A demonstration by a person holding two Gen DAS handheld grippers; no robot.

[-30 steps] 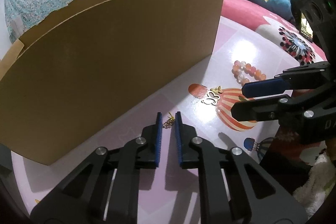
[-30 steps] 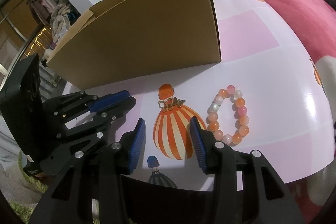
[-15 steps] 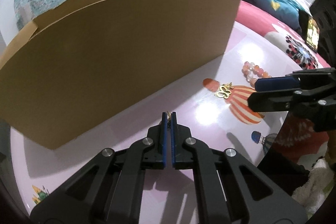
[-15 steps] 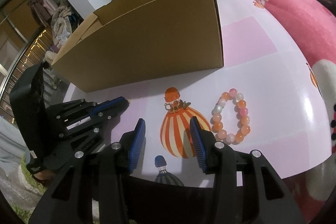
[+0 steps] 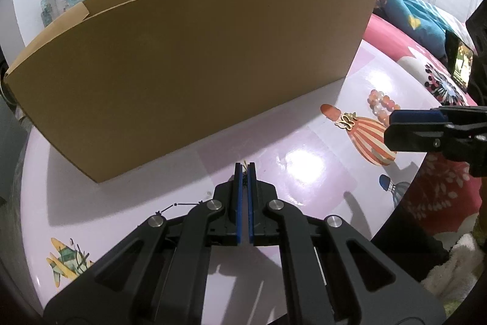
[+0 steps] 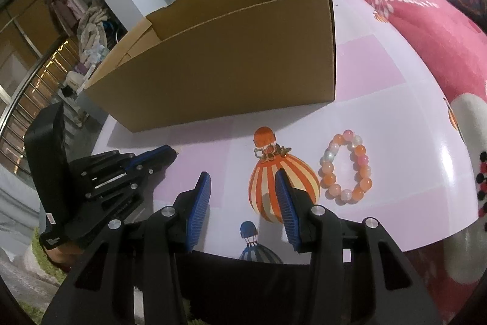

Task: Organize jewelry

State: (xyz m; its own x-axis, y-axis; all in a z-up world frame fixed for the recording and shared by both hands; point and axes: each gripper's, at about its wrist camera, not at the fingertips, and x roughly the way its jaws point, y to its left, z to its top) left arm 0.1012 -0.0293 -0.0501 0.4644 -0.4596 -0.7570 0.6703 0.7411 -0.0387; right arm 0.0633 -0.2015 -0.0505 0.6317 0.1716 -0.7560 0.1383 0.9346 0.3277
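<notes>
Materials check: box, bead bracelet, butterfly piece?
Box: plain brown corrugated cardboard, matte, with a torn back rim. Bead bracelet: glossy translucent orange, pink and white beads, glass or stone, can't tell. Butterfly piece: gold-toned, shiny, probably metal.

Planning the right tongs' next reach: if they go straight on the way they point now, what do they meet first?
Probably the glossy pink tabletop at its printed orange striped balloon, just short of the small gold butterfly charm; depth is uncertain.
</notes>
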